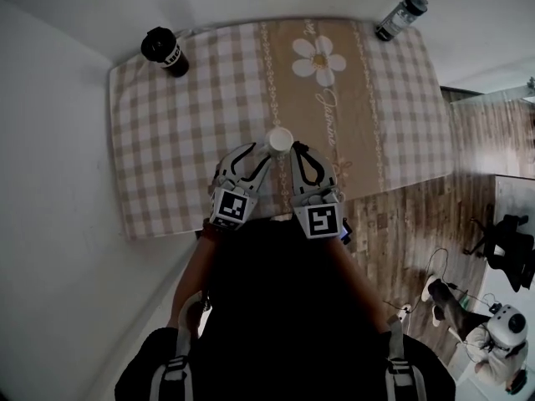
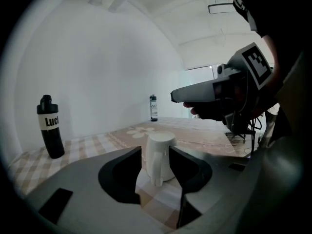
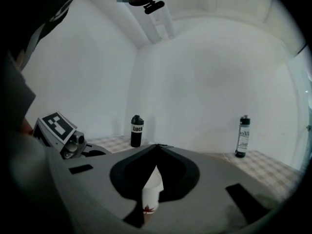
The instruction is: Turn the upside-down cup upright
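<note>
Position of the cup relative to the left jaws is what the coming move depends on. The cup is white and stands upside down on the checked cloth, toward the near edge, with its closed bottom on top and its mouth on the cloth. So its long axis is vertical.

In the left gripper view it stands exactly between the two jaws of the left gripper, and its handle is turned toward that camera. These jaws are apart, each one just beside a wall of the cup. A thin gap shows on the left side, so I judge that they do not press on it yet. On the right side I cannot tell if the pad touches.

The right gripper has its jaws closed together, with nothing between them. It is just beside the cup on the right, and in its own view the cup shows low, through the slot under the closed tips.

In my judgement the left gripper is the one to take the cup. It needs to close on the two walls, lift, and then roll about its own pointing line, which lies across the cup's vertical axis. The near-side handle may get in the way of the jaws. A black bottle and a clear bottle stand at the far corners, well apart.
</note>
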